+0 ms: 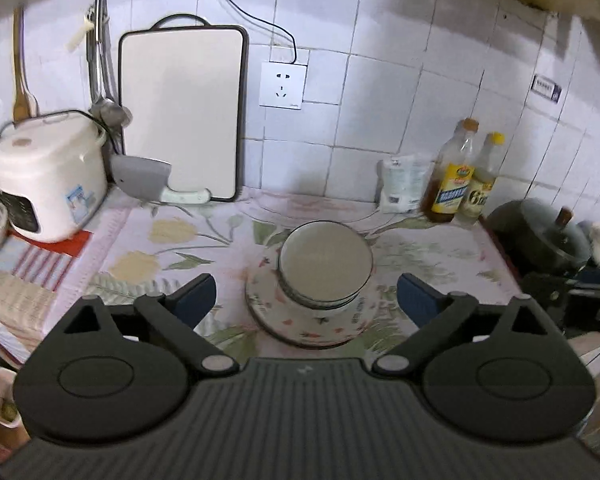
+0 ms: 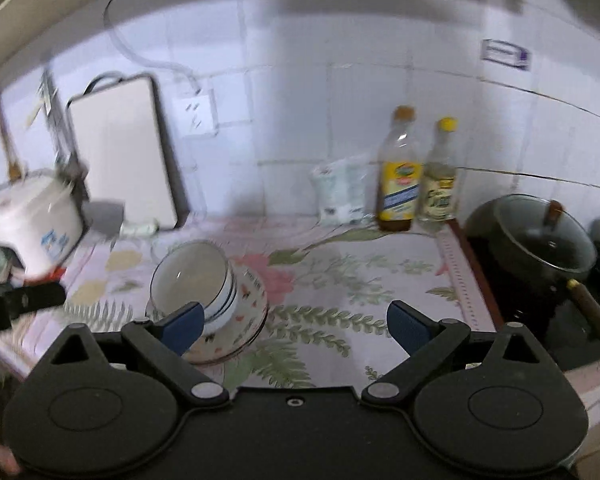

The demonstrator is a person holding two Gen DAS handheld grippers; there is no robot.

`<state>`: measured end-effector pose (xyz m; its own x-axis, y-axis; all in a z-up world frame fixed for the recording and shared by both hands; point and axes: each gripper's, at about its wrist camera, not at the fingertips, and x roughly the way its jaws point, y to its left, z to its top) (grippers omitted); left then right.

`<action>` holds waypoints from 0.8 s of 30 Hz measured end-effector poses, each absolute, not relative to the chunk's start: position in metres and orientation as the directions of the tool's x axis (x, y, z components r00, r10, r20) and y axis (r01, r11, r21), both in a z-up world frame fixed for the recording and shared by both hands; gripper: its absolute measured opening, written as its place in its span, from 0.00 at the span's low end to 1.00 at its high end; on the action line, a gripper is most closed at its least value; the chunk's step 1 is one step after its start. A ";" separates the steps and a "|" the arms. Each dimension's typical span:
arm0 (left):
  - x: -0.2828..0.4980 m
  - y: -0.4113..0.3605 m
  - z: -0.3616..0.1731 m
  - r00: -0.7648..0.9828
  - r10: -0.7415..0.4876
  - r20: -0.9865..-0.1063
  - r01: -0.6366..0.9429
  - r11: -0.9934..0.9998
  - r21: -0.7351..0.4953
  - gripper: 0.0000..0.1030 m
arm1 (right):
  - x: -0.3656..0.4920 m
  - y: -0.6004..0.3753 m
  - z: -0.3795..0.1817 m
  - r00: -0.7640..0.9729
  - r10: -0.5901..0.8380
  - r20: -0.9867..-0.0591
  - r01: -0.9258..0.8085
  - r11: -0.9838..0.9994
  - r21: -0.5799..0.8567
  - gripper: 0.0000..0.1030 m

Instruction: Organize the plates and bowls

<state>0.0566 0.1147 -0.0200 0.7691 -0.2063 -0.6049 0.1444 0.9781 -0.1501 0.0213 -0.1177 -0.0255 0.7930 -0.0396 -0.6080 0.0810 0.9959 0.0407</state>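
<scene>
A stack of white bowls with dark rims (image 1: 325, 265) sits on flower-patterned plates (image 1: 312, 322) in the middle of the floral counter cloth. My left gripper (image 1: 306, 300) hangs above and in front of the stack, jaws wide open, with nothing between the pads. In the right wrist view the same bowls (image 2: 194, 280) and plates (image 2: 236, 320) lie to the left. My right gripper (image 2: 296, 326) is open and holds nothing; its left fingertip overlaps the bowls in the picture only.
A rice cooker (image 1: 48, 176), a cleaver (image 1: 148, 180) and a white cutting board (image 1: 182, 112) stand at the back left. A salt bag (image 1: 404, 186) and two bottles (image 1: 464, 176) line the tiled wall. A lidded black pot (image 2: 536, 240) sits on the stove at right.
</scene>
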 end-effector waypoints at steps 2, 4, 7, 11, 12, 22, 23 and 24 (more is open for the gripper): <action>0.053 0.116 -0.018 0.747 -0.220 -0.627 0.145 0.975 -0.169 0.95 | 0.015 -0.117 -0.024 0.793 -0.044 -0.608 0.085 0.996 0.039 0.96; 0.050 0.119 -0.017 0.741 -0.220 -0.634 0.136 0.974 -0.179 0.95 | 0.010 -0.114 -0.022 0.791 -0.068 -0.608 0.107 0.994 0.028 0.96; 0.046 0.122 -0.018 0.735 -0.196 -0.649 0.116 0.980 -0.164 0.95 | 0.003 -0.107 -0.021 0.781 -0.091 -0.618 0.106 0.994 -0.013 0.96; 0.045 0.126 -0.020 0.720 -0.173 -0.672 0.100 0.984 -0.147 0.95 | -0.008 -0.102 -0.021 0.775 -0.109 -0.623 0.125 0.992 -0.018 0.96; 0.045 0.126 -0.021 0.719 -0.165 -0.676 0.097 0.986 -0.137 0.95 | -0.009 -0.101 -0.021 0.775 -0.126 -0.619 0.132 0.991 -0.037 0.96; 0.035 0.121 -0.030 0.723 -0.121 -0.681 0.107 0.992 -0.062 0.95 | -0.019 -0.099 -0.027 0.781 -0.185 -0.596 0.175 0.982 -0.075 0.97; 0.034 0.121 -0.031 0.723 -0.116 -0.681 0.106 0.993 -0.056 0.95 | -0.020 -0.098 -0.027 0.781 -0.188 -0.595 0.174 0.981 -0.082 0.97; 0.033 0.120 -0.032 0.725 -0.111 -0.680 0.105 0.993 -0.051 0.95 | -0.020 -0.098 -0.027 0.780 -0.187 -0.597 0.170 0.982 -0.085 0.97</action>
<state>0.0328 0.1203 -0.0318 0.7247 -0.1110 -0.6800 0.1046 0.9932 -0.0507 -0.0200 -0.0978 -0.0267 0.7799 -0.1867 -0.5974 0.1700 0.9818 -0.0849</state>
